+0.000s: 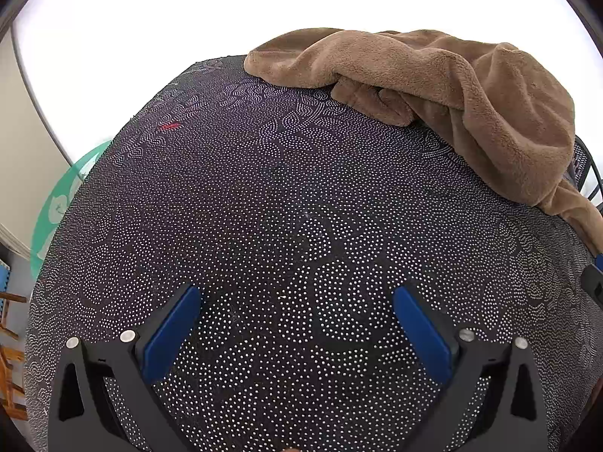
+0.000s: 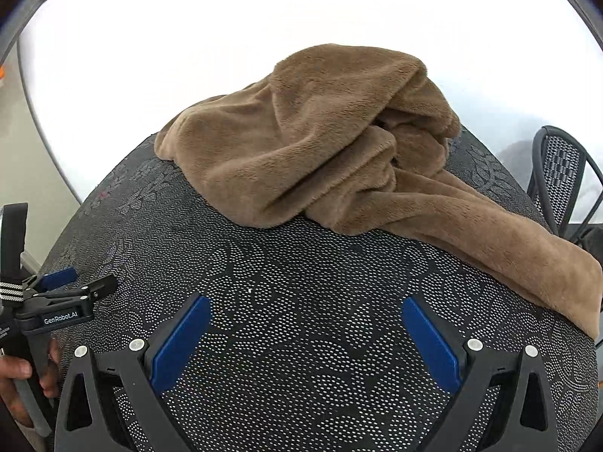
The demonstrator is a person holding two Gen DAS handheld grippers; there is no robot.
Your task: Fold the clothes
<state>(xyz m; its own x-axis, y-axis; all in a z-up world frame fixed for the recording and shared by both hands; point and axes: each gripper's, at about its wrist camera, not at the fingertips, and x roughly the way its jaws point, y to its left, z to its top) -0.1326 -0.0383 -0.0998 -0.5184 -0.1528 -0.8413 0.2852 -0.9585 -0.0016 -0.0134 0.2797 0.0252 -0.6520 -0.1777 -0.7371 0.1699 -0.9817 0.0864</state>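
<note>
1. The only words to read are "GenRobot.AI", in white letters on the side of the left gripper, seen at the left edge of the right wrist view.
2. A hand holds that gripper by its grey handle.
3. The brown fluffy garment lies in a crumpled heap at the far side of the round table, which is dark with a pattern of little white dots.
4. One long strip of the garment runs from the heap toward the right and hangs over the table's right edge.
5. In the left wrist view the garment sits far off at the upper right.
6. The left gripper has its blue pads spread wide apart. Nothing is between them, only bare table.
7. The right gripper is spread wide too, with nothing in it. It is near the garment but not touching it.
8. A black mesh chair stands past the table on the right.
</note>
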